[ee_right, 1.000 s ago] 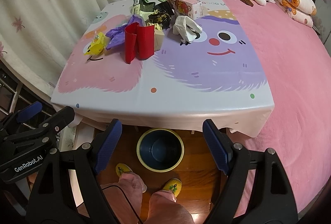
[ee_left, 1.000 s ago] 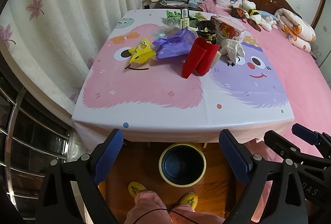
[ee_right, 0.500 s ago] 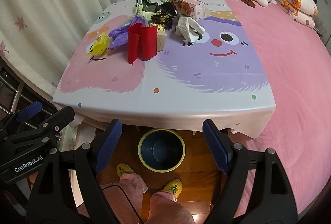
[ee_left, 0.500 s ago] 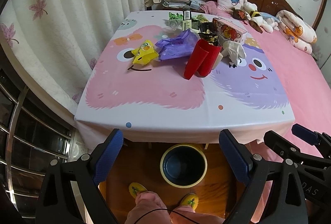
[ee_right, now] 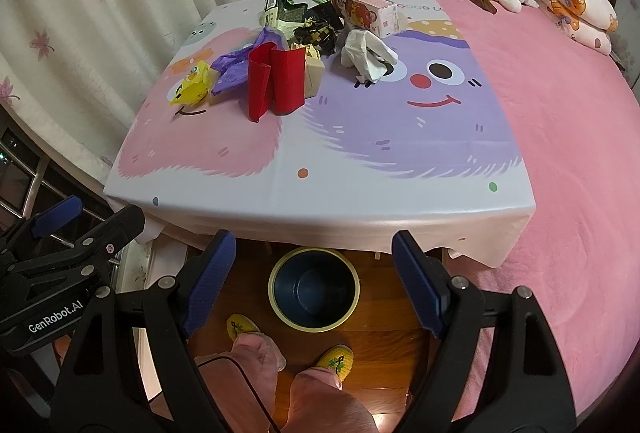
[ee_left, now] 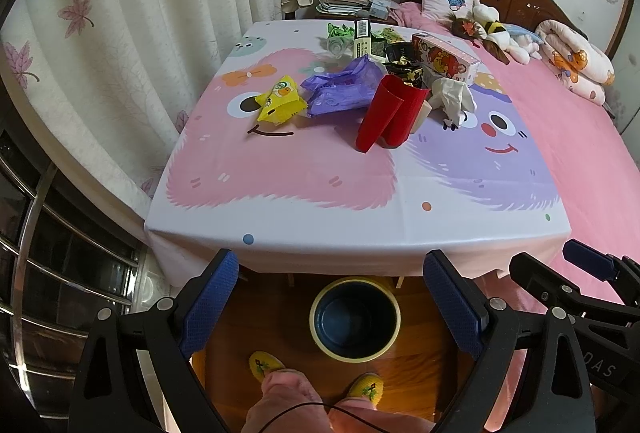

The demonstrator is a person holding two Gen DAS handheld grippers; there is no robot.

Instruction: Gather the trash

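From your left wrist camera, your left gripper (ee_left: 332,297) hangs below the near edge of the table (ee_left: 360,189), its jaws spread wide and holding nothing. Between them on the wooden floor stands the bin (ee_left: 355,317), dark blue inside with a yellow rim, tucked partly under the near table edge. The trash lies clustered on the far half of the table: a yellow wrapper (ee_left: 280,101) to the left, a purple plastic bag (ee_left: 340,89) just right of it, a curled red sheet (ee_left: 390,113) standing upright beside the bag, a crumpled white tissue (ee_left: 452,97) to the right, and a printed carton (ee_left: 444,59) further back. A black wrapper (ee_left: 404,67) sits between the bag and the carton. Your right gripper's body shows at the right edge. Your yellow slippers (ee_left: 264,367) stand near the bin.

From your right wrist camera, your right gripper (ee_right: 316,283) also has its jaws spread, empty, with the bin (ee_right: 314,289) framed between them on the floor. The red sheet (ee_right: 276,83) stands left of centre on the table (ee_right: 360,161), the yellow wrapper (ee_right: 194,85) far left of it, the purple bag (ee_right: 236,63) between them. The tissue (ee_right: 368,55) lies to the right, the carton (ee_right: 364,11) beyond it. A pink bed (ee_right: 560,105) adjoins the table on the right.
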